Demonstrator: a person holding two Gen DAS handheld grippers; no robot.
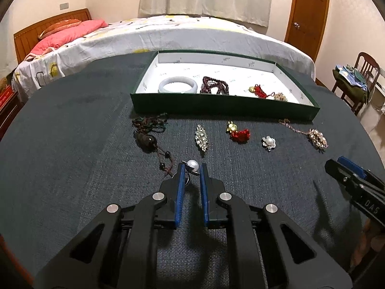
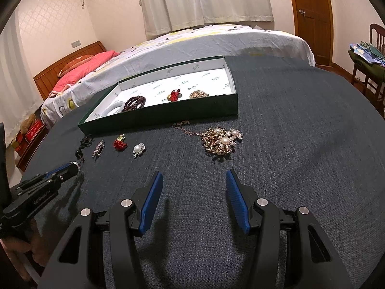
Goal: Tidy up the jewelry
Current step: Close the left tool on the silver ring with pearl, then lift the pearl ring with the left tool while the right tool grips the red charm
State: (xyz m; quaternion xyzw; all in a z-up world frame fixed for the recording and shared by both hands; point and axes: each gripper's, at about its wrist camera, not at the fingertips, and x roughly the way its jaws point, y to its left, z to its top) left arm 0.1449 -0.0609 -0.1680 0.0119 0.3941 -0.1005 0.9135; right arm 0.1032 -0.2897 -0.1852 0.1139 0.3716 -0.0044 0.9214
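Observation:
My left gripper [image 1: 192, 166] is shut on a pearl ring [image 1: 192, 164] just above the dark cloth. In the right wrist view it [image 2: 72, 166] sits at the far left. My right gripper [image 2: 193, 175] is open and empty, short of a gold pearl brooch with chain [image 2: 221, 142]. On the cloth lie a dark cord necklace [image 1: 149, 134], a crystal brooch [image 1: 201, 137], a red-gold charm [image 1: 237, 132] and a small pearl flower brooch [image 1: 268, 142]. The green box [image 1: 223, 107] holds a white bangle [image 1: 177, 84], a dark red bead bracelet [image 1: 214, 85], a red charm [image 1: 259, 90] and a gold brooch [image 1: 280, 96].
The table is round, covered in dark cloth [image 2: 288, 120]. A bed [image 1: 168, 36] stands behind it. A chair with clothes [image 1: 356, 79] stands at the right, near a wooden door [image 1: 308, 12].

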